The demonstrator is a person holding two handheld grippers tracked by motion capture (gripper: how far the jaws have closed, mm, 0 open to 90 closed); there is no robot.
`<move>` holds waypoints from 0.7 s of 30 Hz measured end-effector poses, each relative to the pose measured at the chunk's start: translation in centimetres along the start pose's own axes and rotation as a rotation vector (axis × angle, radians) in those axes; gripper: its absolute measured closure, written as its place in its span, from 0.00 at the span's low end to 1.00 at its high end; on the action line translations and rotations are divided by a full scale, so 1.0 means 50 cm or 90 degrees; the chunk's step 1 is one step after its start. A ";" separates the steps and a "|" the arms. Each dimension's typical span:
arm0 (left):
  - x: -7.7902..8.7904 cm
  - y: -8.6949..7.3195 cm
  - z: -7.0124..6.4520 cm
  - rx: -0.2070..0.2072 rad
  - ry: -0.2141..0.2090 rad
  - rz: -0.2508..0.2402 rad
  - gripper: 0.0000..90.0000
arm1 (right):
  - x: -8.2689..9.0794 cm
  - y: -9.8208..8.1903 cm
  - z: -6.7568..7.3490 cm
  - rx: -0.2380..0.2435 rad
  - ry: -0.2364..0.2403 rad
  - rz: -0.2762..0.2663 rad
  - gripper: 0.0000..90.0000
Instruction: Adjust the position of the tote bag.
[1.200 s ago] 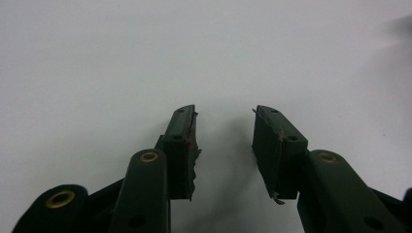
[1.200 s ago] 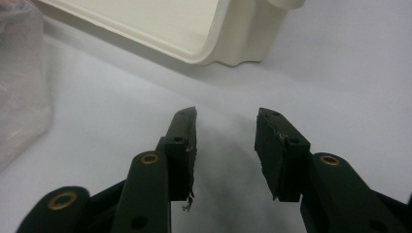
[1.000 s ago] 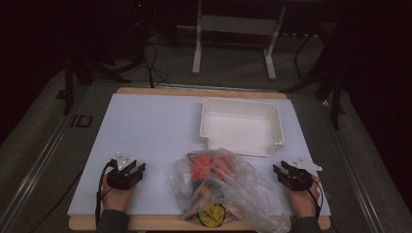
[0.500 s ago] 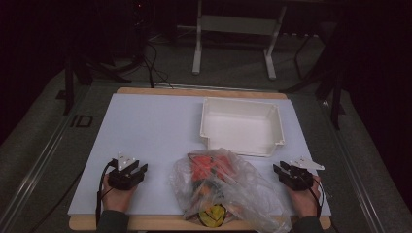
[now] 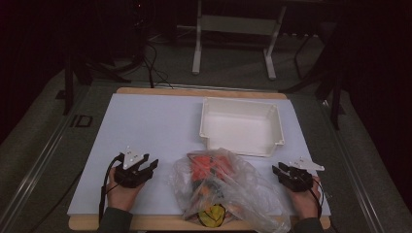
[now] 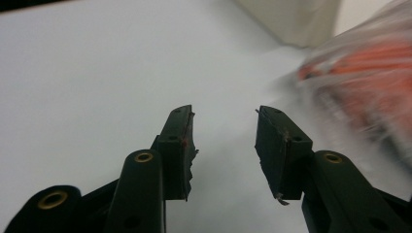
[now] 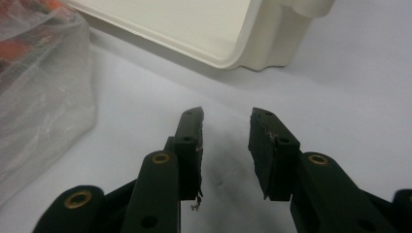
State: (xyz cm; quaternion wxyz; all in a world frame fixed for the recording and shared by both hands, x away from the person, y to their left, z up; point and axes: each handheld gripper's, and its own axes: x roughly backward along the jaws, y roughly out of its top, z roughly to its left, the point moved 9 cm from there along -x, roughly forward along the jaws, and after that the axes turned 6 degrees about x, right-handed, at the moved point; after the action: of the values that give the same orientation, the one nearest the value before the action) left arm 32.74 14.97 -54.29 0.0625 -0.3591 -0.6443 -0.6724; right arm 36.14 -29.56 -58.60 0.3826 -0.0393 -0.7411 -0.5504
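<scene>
i rest both grippers, left (image 5: 142, 168) and right (image 5: 287, 175), flanking the bag (image 5: 226, 189) (jaws parted, empty), ready to grab.

**Q:** What surface occupies the centre of the high view?

**A:** A white table top (image 5: 145, 126), with a wooden edge (image 5: 194, 91) exposed along its upper and lower borders. The same white surface forms the background of the left gripper view (image 6: 97, 73) and the right gripper view (image 7: 364, 73).

**Q:** What lies beyond it?

**A:** Grey floor (image 5: 233, 73). At upper centre stands a white metal frame (image 5: 197, 48) on two legs joined by a crossbar. Black cables (image 5: 155, 68) trail over the floor at upper left, near a dark upright leg (image 5: 68, 82).

**Q:** And at the margins?

**A:** The letters "ID" (image 5: 80, 120) are marked at the left, beside a pale rail (image 5: 34, 165) running diagonally. Dark struts (image 5: 335, 97) stand at the upper right.
</scene>
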 end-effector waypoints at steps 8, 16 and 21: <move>0.004 0.033 -0.071 -0.057 -0.056 -0.011 0.60 | 0.010 0.006 0.001 0.005 0.004 -0.003 0.73; -0.001 0.055 -0.153 -0.106 -0.108 -0.008 0.58 | 0.016 0.018 0.007 0.016 0.007 -0.008 0.73; -0.005 0.061 -0.211 -0.132 -0.149 -0.004 0.56 | 0.016 0.023 0.012 0.022 0.009 -0.008 0.72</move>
State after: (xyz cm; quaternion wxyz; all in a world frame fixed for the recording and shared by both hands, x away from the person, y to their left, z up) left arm 30.37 4.76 -51.00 -0.0521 -0.4376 -0.5753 -0.6891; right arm 35.82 -28.89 -57.28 0.3851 -0.0240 -0.7478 -0.5403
